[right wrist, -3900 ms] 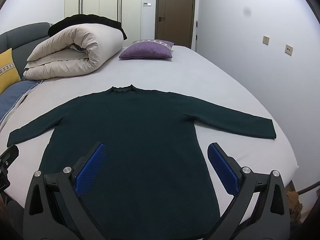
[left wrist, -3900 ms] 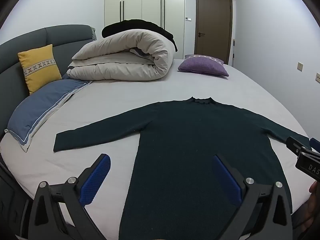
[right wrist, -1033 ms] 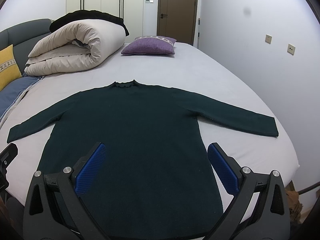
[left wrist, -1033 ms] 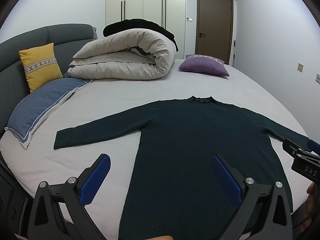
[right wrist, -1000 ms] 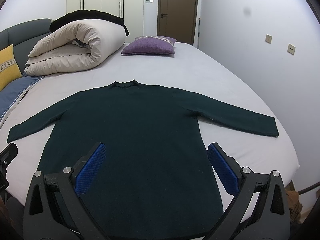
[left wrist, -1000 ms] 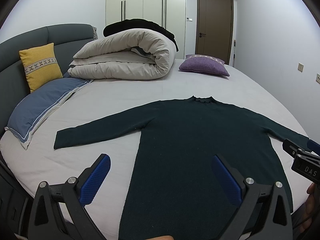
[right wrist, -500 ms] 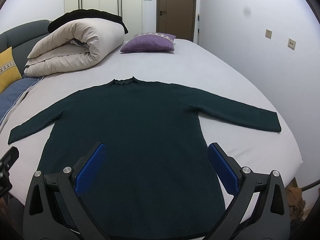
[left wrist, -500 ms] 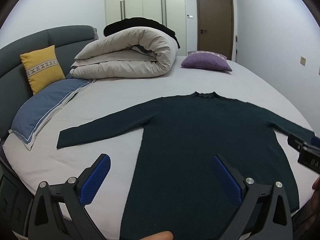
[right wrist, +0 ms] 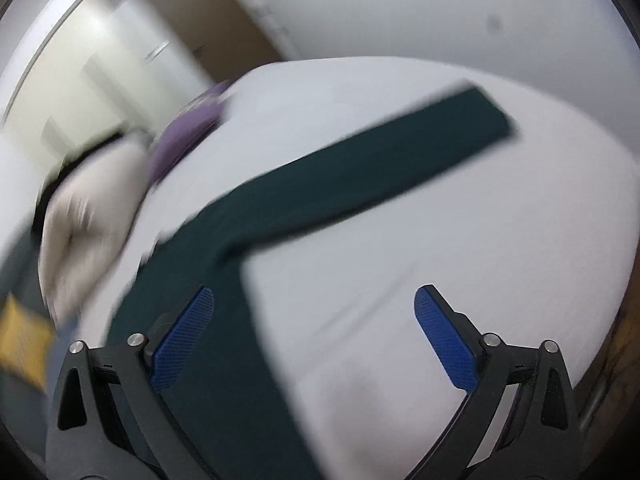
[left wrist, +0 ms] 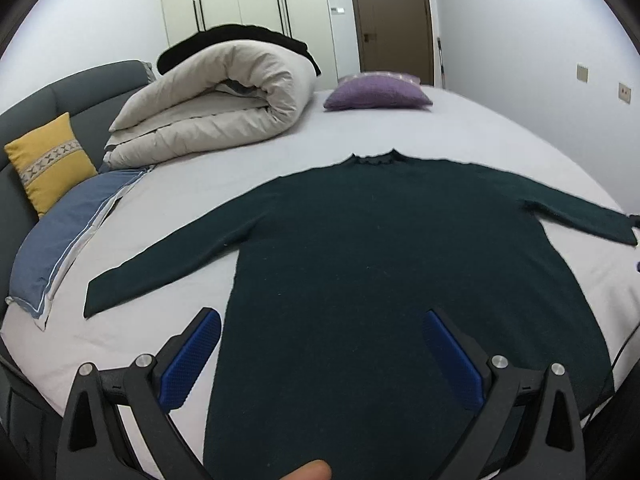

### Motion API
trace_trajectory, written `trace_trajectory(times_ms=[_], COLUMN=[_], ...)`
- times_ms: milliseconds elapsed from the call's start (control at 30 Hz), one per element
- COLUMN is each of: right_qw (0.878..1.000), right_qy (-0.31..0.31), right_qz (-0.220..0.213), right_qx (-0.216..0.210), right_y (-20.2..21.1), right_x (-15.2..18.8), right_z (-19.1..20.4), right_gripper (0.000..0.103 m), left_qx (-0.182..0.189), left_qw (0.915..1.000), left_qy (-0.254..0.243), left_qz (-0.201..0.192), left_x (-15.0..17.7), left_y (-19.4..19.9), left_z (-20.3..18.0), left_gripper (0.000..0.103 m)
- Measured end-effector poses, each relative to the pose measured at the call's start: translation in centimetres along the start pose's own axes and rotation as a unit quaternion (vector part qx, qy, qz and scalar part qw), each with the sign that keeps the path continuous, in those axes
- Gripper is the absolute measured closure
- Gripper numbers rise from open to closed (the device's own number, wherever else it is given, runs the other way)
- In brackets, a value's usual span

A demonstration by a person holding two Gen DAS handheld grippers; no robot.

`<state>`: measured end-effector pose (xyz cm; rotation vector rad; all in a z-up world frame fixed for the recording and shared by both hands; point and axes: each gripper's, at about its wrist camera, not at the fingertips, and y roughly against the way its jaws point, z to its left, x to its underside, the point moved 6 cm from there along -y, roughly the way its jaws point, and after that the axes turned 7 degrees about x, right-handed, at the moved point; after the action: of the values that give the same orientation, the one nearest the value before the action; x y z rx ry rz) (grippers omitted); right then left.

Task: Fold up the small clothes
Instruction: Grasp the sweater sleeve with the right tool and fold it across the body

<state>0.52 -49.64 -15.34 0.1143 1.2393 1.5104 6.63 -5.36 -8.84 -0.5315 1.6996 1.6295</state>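
Observation:
A dark green long-sleeved sweater (left wrist: 392,256) lies flat on the white bed (left wrist: 256,168), collar away from me and both sleeves spread out. My left gripper (left wrist: 320,348) hangs open above its lower left part, holding nothing. In the blurred, tilted right wrist view, the sweater's right sleeve (right wrist: 360,176) runs up to the right across the sheet. My right gripper (right wrist: 314,320) stands open over bare sheet just beside the sweater's right side, with nothing between its blue pads (right wrist: 444,340).
A rolled beige duvet (left wrist: 216,108) with a black garment on top lies at the far left. A purple cushion (left wrist: 376,94) sits at the far end. A yellow cushion (left wrist: 48,164) and blue pillow (left wrist: 64,240) lean by the grey headboard. A fingertip (left wrist: 308,472) shows at the bottom edge.
My right gripper has swung fast to the right and tilted, now facing the right sleeve instead of the sweater's body. My left gripper has shifted right and a little forward.

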Motion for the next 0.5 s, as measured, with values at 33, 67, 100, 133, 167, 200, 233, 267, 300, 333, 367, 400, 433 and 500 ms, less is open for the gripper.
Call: trace_trajectory(times_ms=[33,67,100,133,167,200,233,267,300,333,367,400,433,500], right_qw=[0.999,0.997,0.994,0.990,0.987,0.985,0.983,0.982,0.981,0.981,0.981,0.982,0.982,0.983], right_qy=[-0.040,-0.077,-0.111,-0.138,-0.157,-0.169,-0.177,-0.182,-0.186,-0.186,-0.183,-0.180,-0.179,-0.174], right_qz=[0.001,0.004,0.007,0.009,0.012,0.013,0.013,0.012,0.009,0.007,0.004,0.002,0.001,0.002], right_qx=[-0.002,-0.004,-0.009,-0.017,-0.024,-0.031,-0.038,-0.043,-0.050,-0.055,-0.059,-0.059,-0.060,-0.063], right_y=[-0.8,-1.6,-2.3,-3.1,-3.8,-4.5,-5.1,-5.7,-6.1,-6.5,-7.1,-7.6,-8.1,-9.1], right_x=[-1.3,-2.6,-3.6,-4.4,-5.2,-6.0,-6.9,-7.7,-8.4,-9.0,-9.6,-10.2,-10.6,-11.8], right_z=[-2.4,-4.8,-6.8,-8.5,-9.8,-10.9,-11.9,-12.3,-12.6,-12.7,-12.7,-12.6,-12.6,-12.2], right_gripper=[0.003,0.005,0.008,0.011,0.017,0.023,0.025,0.026,0.026,0.026,0.027,0.027,0.028,0.037], left_qx=[-0.004,-0.007,-0.005,-0.002,0.000,0.001,0.004,0.007,0.011,0.016,0.024,0.029,0.033,0.031], left_qw=[1.0000,0.9999,0.9999,0.9998,0.9998,0.9997,0.9997,0.9997,0.9997,0.9997,0.9995,0.9994,0.9993,0.9993], left_qy=[-0.006,-0.011,-0.011,-0.009,-0.008,-0.007,-0.007,-0.006,-0.003,0.000,0.005,0.011,0.016,0.022], left_qz=[0.003,0.007,0.010,0.015,0.018,0.022,0.023,0.023,0.021,0.020,0.019,0.017,0.012,0.001], left_x=[-0.1,-0.3,-0.5,-0.8,-1.0,-1.3,-1.6,-1.8,-2.1,-2.3,-2.6,-2.9,-3.1,-3.7], left_y=[-0.4,-0.9,-1.3,-1.8,-2.2,-2.6,-3.0,-3.3,-3.6,-3.8,-4.2,-4.4,-4.5,-4.6], left_z=[-0.4,-0.7,-0.9,-1.1,-1.2,-1.5,-1.7,-1.9,-2.1,-2.3,-2.5,-2.6,-2.7,-2.7], left_gripper=[0.000,0.000,0.000,0.000,0.000,0.000,0.000,0.000,0.000,0.000,0.000,0.000,0.000,0.000])
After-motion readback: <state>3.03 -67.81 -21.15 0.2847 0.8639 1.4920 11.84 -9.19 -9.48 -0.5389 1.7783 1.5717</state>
